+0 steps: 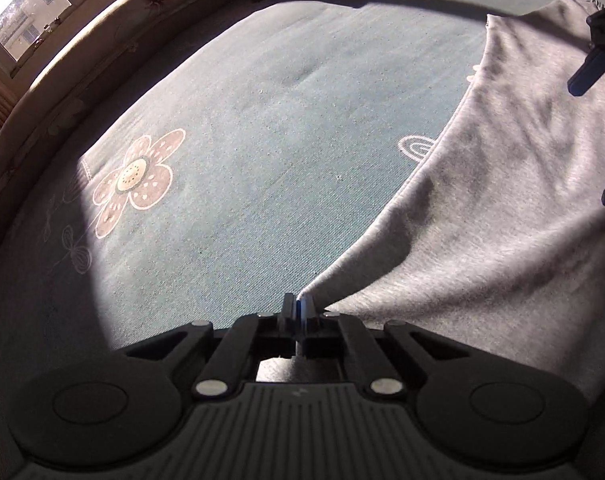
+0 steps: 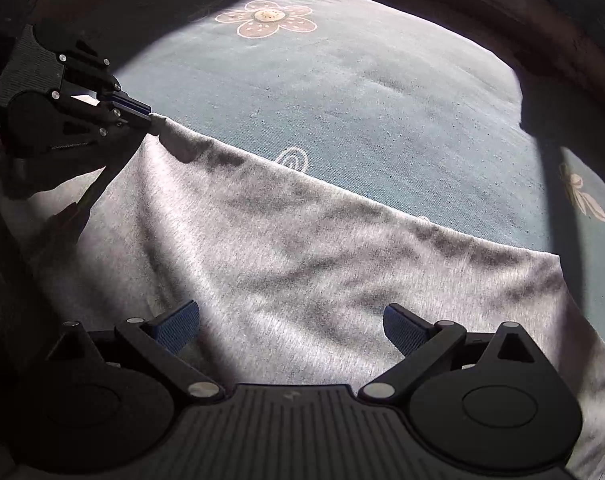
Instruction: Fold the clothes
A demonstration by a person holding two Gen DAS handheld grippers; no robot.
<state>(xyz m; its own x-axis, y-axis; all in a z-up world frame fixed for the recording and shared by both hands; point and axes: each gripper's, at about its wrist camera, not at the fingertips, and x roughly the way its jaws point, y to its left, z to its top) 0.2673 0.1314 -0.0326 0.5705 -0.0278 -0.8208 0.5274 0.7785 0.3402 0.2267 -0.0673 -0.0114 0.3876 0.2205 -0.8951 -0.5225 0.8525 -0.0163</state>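
Note:
A grey knit garment [image 1: 502, 216] lies spread on a teal flowered cover [image 1: 262, 120]. My left gripper [image 1: 299, 306] is shut on the garment's corner, and the cloth pulls up into a taut point at the jaws. From the right wrist view the same left gripper [image 2: 148, 117] pinches that corner at the upper left, with the garment's [image 2: 302, 264] edge running from there down to the right. My right gripper [image 2: 290, 328] hangs open just above the middle of the cloth, its blue pads [image 2: 178, 326] wide apart with nothing between them. One of its fingers [image 1: 588, 68] shows at the right edge of the left wrist view.
The teal cover [image 2: 382, 80] carries pink flower prints [image 2: 266, 20] and stretches bare beyond the garment's edge. A padded brown rim [image 1: 102, 40] curves around the far side. A window [image 1: 18, 12] sits at the upper left. Strong sunlight and deep shadow split the surface.

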